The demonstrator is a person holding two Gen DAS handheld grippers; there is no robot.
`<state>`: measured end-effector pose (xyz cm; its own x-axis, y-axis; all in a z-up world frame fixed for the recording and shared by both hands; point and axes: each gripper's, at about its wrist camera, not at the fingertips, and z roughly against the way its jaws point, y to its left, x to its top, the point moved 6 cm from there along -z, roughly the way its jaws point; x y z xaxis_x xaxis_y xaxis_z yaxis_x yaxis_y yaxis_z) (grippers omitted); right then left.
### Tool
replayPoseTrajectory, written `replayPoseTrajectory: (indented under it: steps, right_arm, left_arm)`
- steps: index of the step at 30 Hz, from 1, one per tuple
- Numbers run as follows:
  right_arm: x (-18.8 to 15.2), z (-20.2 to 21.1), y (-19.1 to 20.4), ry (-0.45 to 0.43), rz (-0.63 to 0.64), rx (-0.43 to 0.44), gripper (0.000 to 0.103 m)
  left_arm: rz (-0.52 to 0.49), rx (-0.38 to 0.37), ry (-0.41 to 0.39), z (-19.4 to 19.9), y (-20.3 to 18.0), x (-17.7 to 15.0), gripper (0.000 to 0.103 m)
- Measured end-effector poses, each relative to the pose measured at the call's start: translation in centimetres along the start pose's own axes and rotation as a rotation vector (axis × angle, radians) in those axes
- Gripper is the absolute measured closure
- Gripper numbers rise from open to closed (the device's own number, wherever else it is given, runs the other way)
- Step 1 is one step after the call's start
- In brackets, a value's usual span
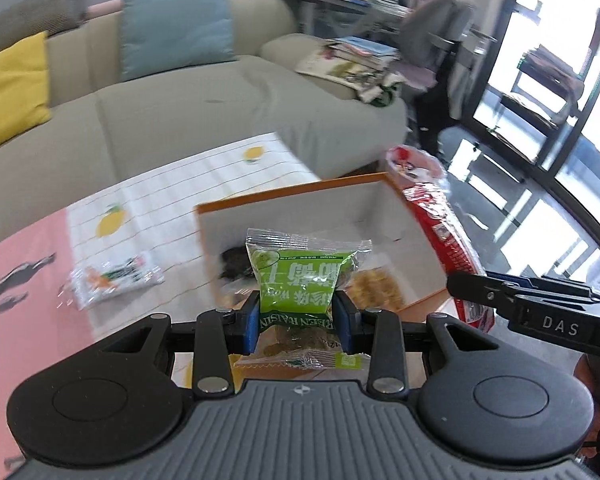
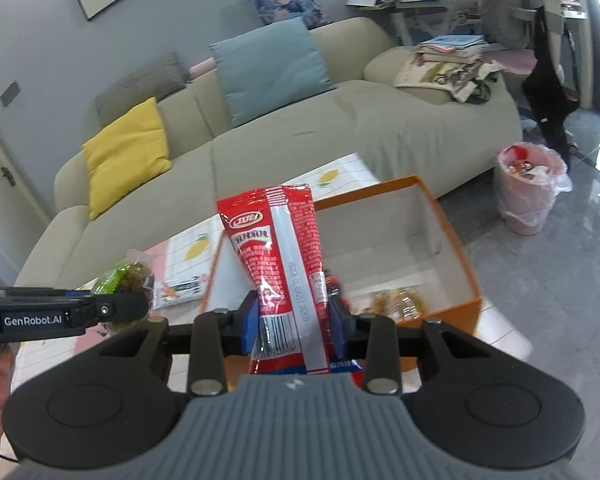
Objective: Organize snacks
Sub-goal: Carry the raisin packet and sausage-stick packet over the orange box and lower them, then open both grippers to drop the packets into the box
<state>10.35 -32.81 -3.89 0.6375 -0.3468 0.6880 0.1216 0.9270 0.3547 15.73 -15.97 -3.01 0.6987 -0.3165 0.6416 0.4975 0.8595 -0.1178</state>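
Observation:
My left gripper [image 1: 298, 322] is shut on a green raisin packet [image 1: 300, 276] and holds it above the near edge of an orange box [image 1: 284, 196] with white inner walls. My right gripper [image 2: 294, 322] is shut on a tall red snack packet [image 2: 278, 256], held upright over the same orange box [image 2: 452, 240]. The red snack packet also shows at the right of the left wrist view [image 1: 444, 240]. The raisin packet shows at the left of the right wrist view [image 2: 130, 276]. Yellowish snack packs [image 2: 396, 300] and a dark pack [image 1: 234, 262] lie inside the box.
A clear packet with an orange-green print [image 1: 116, 278] lies on the lemon-print tablecloth [image 1: 172, 200] left of the box. A beige sofa [image 2: 300, 136] with cushions stands behind. A lined pink bin [image 2: 526, 188] stands on the grey floor at right.

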Motion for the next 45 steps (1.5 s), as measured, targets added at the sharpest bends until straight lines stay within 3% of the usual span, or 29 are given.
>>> replayPoseTrajectory:
  steps: [10, 22, 34, 45]
  right_arm:
    - [3.8, -3.4, -3.9, 0.076, 0.033, -0.084, 0.069]
    - [5.5, -11.4, -6.2, 0.218, 0.138, -0.153, 0.069]
    - [4.6, -17.8, -7.2, 0.338, 0.268, -0.214, 0.069]
    - [2.8, -21.1, -7.0, 0.446, 0.364, -0.234, 0.068]
  left_arm:
    - [-0.043, -0.069, 0.078, -6.3, -3.0, 3.1, 0.062]
    - [-0.112, -0.042, 0.216, -13.8, -4.0, 5.1, 0.062]
    - [-0.079, -0.020, 0.327, -20.4, -1.9, 4.5, 0.062]
    - [-0.090, -0.002, 0.425, -23.1, -1.1, 3.0, 0.062]
